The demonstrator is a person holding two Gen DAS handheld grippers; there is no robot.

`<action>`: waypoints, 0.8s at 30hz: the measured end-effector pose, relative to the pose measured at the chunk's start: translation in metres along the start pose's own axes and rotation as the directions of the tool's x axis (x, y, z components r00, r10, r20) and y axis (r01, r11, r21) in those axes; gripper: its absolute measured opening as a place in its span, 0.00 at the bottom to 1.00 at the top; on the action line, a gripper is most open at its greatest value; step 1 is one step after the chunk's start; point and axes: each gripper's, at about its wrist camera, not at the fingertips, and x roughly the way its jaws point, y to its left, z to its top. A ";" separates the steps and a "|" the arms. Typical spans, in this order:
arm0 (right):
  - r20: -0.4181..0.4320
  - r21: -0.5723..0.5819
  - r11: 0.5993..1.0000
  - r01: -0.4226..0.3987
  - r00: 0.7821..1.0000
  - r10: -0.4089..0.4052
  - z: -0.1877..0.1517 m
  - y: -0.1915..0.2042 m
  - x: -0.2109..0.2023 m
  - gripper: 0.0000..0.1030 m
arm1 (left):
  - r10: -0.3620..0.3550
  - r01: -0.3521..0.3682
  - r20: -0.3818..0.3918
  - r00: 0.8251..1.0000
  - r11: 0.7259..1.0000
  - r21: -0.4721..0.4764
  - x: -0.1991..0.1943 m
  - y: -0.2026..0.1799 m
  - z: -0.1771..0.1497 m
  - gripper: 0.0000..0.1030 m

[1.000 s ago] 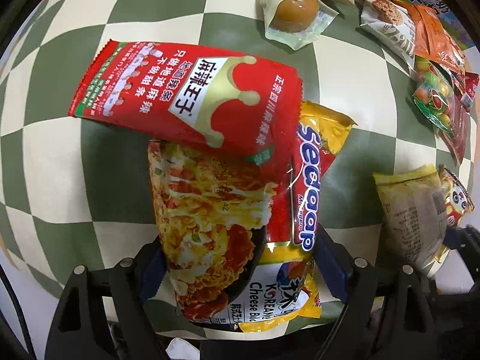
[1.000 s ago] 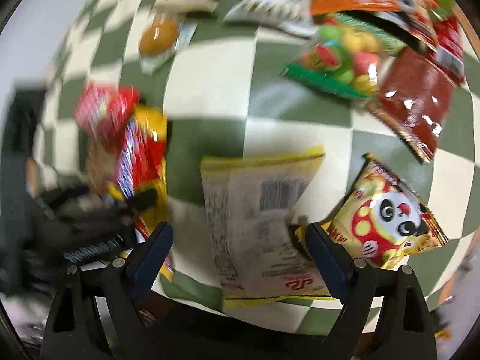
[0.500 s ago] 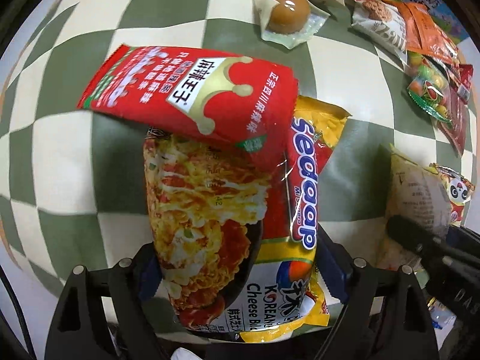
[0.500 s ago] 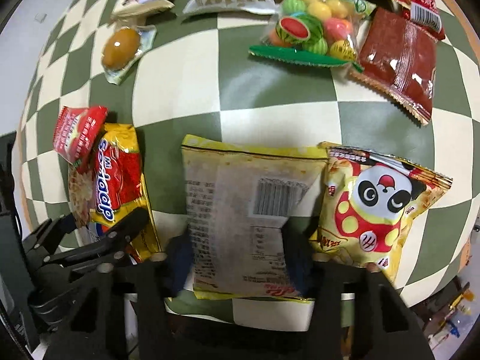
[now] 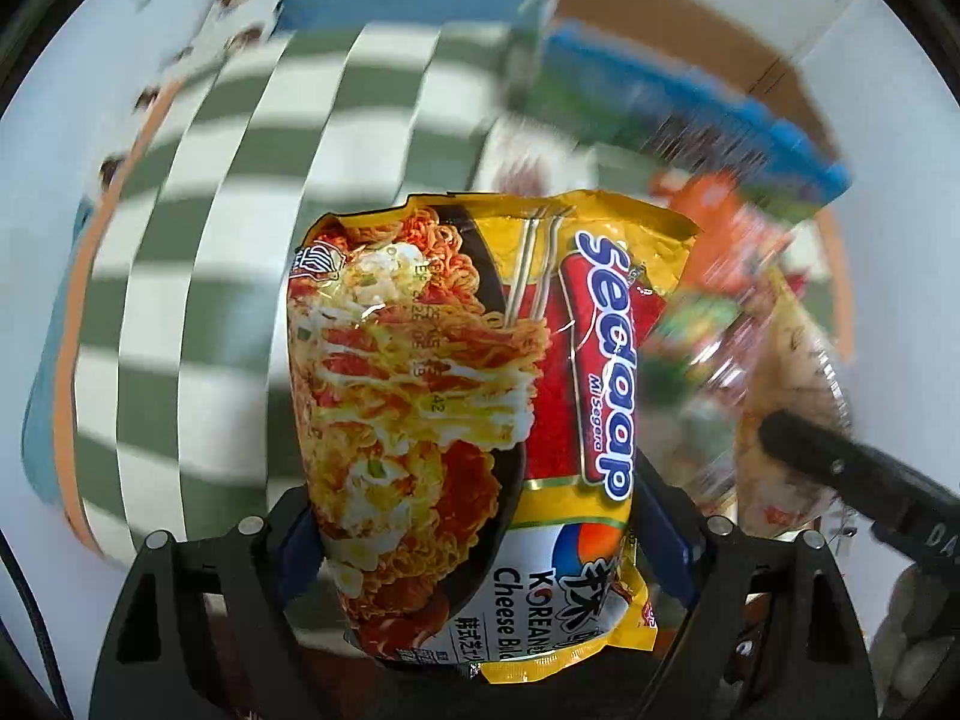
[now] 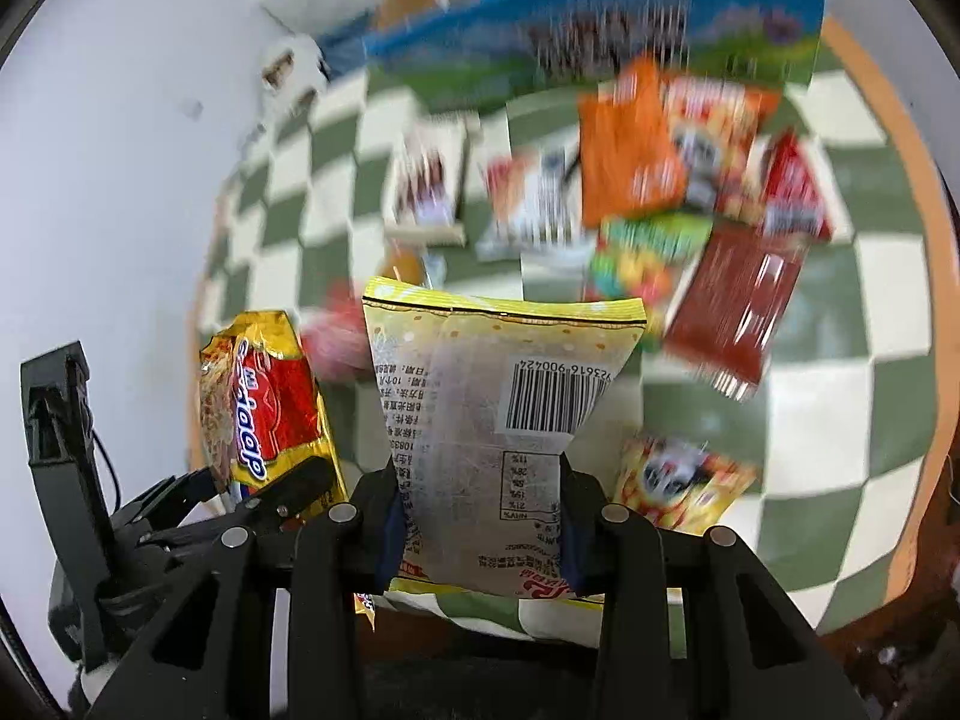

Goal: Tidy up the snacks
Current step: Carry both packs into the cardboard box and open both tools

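Two snack packets ride clear of the checked table cloth [image 6: 840,438], one in each hand-held gripper. Nearest the lens in the left wrist view, the left gripper [image 5: 480,546] pinches the noodle packet [image 5: 474,396] by its lower end — jaws spread wide around its width, pads pressed on both side edges — so the packet's long axis runs straight out from the jaws toward 12 o'clock. In the right wrist view the right gripper [image 6: 480,522], its jaws having just closed, clamps the pale yellow packet [image 6: 498,420] at its narrow waist, barcode side up, long axis also toward 12 o'clock. The left gripper and its load show there at 9 o'clock, just beside the right one, the two packets near each other but apart.

Beyond, a panda packet [image 6: 678,486] lies at 4 o'clock on the cloth, then a dark red packet [image 6: 738,306] and a green candy bag [image 6: 648,252] at 1 o'clock, with an orange packet [image 6: 630,144] and smaller wrappers farther off, all blurred. At the far edge stands a blue and green box [image 6: 600,36], a brown cardboard box [image 5: 690,24] behind it — judged the likely destination, lying ahead of both grippers. Open cloth shows mostly at 10 o'clock in the left view; the table's orange rim [image 6: 918,300] curves close on the right, and the clutter at 1 o'clock leaves little room there
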 end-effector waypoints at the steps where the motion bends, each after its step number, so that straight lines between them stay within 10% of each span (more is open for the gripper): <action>1: 0.014 0.000 1.000 -0.010 1.000 0.010 0.007 -0.006 -0.013 0.40 | -0.017 0.017 0.017 1.000 1.000 0.005 -0.006 -0.010 0.013 0.84; 12: 0.227 -0.043 0.999 0.002 0.974 0.008 0.190 -0.037 -0.103 0.40 | -0.103 0.091 0.104 0.989 0.990 0.110 0.022 -0.125 0.246 0.84; 24: 0.124 -0.031 0.986 0.161 0.980 -0.156 0.380 -0.098 -0.014 0.40 | -0.035 0.046 -0.095 0.995 0.993 0.107 0.157 -0.160 0.384 0.84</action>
